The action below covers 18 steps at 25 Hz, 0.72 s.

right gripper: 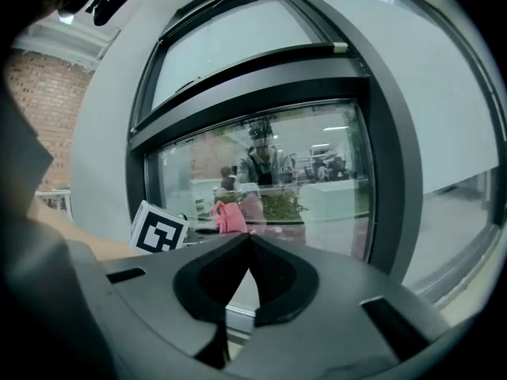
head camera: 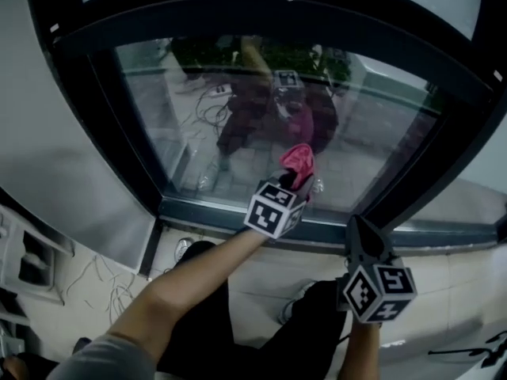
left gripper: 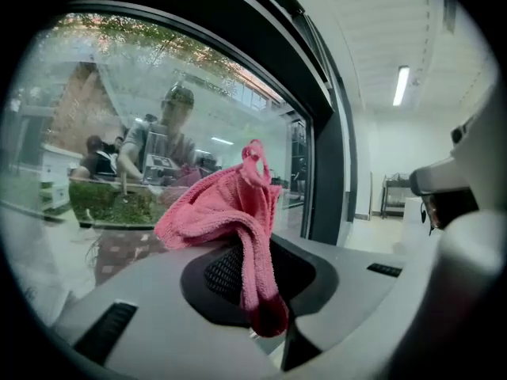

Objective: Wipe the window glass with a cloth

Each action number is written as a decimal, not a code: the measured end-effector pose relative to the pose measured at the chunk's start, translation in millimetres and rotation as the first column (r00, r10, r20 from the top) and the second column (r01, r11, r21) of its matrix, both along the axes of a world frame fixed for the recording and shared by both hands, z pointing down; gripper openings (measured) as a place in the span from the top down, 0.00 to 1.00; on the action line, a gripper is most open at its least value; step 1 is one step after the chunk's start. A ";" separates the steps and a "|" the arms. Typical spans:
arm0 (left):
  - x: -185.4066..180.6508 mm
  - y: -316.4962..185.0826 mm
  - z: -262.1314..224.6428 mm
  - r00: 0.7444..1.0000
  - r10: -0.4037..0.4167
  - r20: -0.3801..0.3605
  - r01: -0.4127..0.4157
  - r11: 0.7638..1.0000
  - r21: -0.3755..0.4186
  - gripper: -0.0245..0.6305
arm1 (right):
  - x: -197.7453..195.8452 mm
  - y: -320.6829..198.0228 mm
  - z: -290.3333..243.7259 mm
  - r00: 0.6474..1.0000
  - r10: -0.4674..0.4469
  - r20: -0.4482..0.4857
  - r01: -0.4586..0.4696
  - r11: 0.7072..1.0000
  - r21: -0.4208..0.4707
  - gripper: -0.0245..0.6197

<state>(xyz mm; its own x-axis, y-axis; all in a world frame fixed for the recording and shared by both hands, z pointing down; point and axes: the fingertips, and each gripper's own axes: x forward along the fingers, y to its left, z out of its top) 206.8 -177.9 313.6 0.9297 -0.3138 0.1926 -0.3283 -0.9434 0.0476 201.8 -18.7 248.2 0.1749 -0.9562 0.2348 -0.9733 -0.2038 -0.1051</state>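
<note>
Your left gripper (head camera: 298, 184) has its jaws clamped on the pink cloth (head camera: 300, 158). The cloth's bunched up right at the window glass (head camera: 198, 109), low on the pane just above the bottom frame (head camera: 206, 212). Your right gripper (head camera: 358, 229) sits lower and off to the right by that frame, jaws pinched together with nothing in them.

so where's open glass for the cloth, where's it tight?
Open: window glass from the cloth across to the left frame bar, and on its other side to the right bar. Tight: bottom centre, where the left tongs hold the cloth by the bottom bar; right tongs shut, empty, just below.
</note>
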 end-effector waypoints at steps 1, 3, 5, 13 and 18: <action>-14.0 -6.8 0.6 1.000 -0.025 -0.001 0.025 1.000 -0.001 0.87 | -7.3 -5.7 0.4 1.000 -0.019 0.000 0.019 1.000 0.000 0.96; -43.3 -21.4 3.6 0.997 -0.071 0.004 0.071 0.997 -0.001 0.87 | -24.3 -17.8 1.0 0.999 -0.052 0.001 0.052 0.999 0.000 0.96; -73.4 -36.9 7.4 0.994 -0.113 0.013 0.113 0.994 0.001 0.87 | -43.2 -29.8 1.9 0.997 -0.078 0.001 0.078 0.997 0.001 0.96; -189.2 -92.1 12.6 0.965 -0.262 0.007 0.262 0.965 0.005 0.87 | -112.9 -75.7 13.7 0.985 -0.175 0.005 0.175 0.984 -0.020 0.96; -264.8 -138.5 18.9 0.923 -0.385 0.014 0.384 0.923 0.026 0.87 | -152.5 -104.1 25.7 0.974 -0.228 0.002 0.228 0.973 -0.047 0.96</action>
<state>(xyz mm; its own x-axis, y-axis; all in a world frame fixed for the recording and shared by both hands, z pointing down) -58.0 -316.4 332.5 0.7331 -0.6508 0.1973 -0.6665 -0.7453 0.0182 49.3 -122.8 273.9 -0.0456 -0.9590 0.2796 -0.9950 0.0188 -0.0977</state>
